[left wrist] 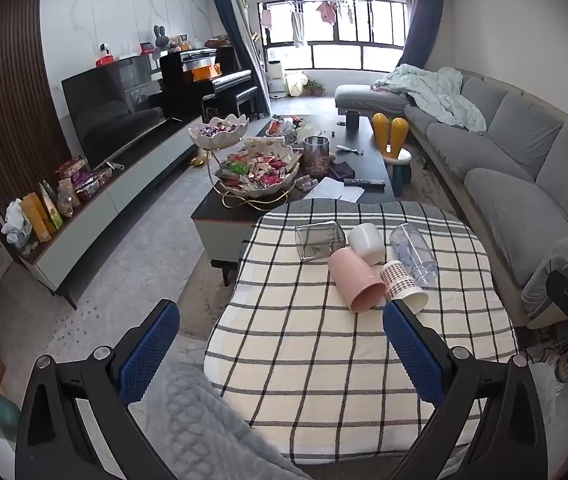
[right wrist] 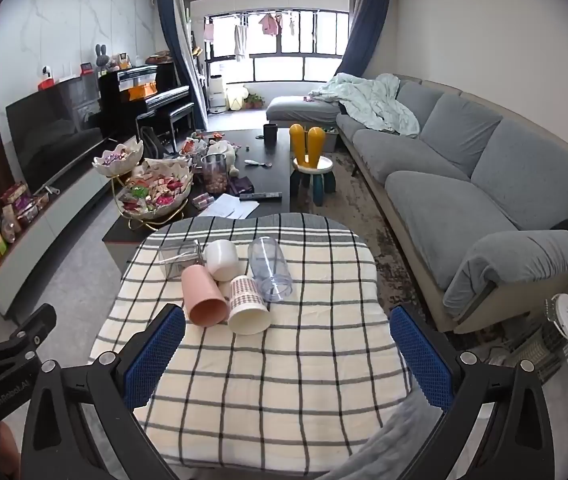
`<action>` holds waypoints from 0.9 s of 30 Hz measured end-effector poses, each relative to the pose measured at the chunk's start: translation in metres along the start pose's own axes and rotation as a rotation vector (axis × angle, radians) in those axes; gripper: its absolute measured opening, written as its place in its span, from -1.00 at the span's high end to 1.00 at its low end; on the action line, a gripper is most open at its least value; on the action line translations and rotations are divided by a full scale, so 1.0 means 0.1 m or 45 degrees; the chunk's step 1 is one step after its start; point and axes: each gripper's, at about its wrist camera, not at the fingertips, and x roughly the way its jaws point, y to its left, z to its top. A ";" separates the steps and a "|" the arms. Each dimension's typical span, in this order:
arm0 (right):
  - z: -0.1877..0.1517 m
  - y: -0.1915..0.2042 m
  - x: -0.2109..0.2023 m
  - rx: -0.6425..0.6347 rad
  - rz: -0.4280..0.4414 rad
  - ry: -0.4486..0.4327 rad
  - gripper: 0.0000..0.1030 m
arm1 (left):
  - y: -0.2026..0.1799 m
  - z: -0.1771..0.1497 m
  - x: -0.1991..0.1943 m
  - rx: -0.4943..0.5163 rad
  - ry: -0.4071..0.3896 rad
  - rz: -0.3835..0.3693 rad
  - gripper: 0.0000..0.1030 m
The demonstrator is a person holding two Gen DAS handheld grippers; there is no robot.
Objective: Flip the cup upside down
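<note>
1. So there are 5 cups lying on their sides on a checked cloth (right wrist: 267, 380) spread over a small table, all bunched together near the far end.
2. Pink cup (right wrist: 203, 298) is down with its mouth facing the grippers. Right beside it, touching, is a paper cup (right wrist: 247, 306) with a houndstooth print, mouth also toward us.
3. Behind those 2 there's a white cup (right wrist: 222, 258), touching the pink one. To its left is a clear square glass (right wrist: 179, 258), tipped over.
4. On the right of the bunch is a clear plastic cup (right wrist: 269, 268), on its side, just beside the paper cup.
5. Left gripper (left wrist: 279, 344) hangs over the near edge of the cloth, blue pads spread wide, nothing between them. Its right pad (left wrist: 412, 356) sits just in front of the paper cup in that view, can't tell if it touches.
6. Right gripper (right wrist: 288, 356) is the same deal: fingers wide apart, holding nothing, short of the cups.
7. Behind the table there's a dark coffee table (right wrist: 275, 160) with a tiered candy bowl (right wrist: 151, 192), and a gray sofa (right wrist: 484, 184) along the right.
</note>
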 end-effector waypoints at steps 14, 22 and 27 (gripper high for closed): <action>0.01 -0.01 -0.02 -0.001 -0.002 -0.007 -0.99 | -0.01 0.02 -0.06 0.010 -0.010 0.001 -1.00; 0.01 -0.01 -0.03 -0.001 -0.001 -0.011 -0.99 | 0.01 0.07 -0.08 0.014 -0.011 0.001 -1.00; 0.01 -0.01 -0.04 -0.001 -0.002 -0.013 -0.99 | 0.00 0.07 -0.07 0.014 -0.013 0.002 -1.00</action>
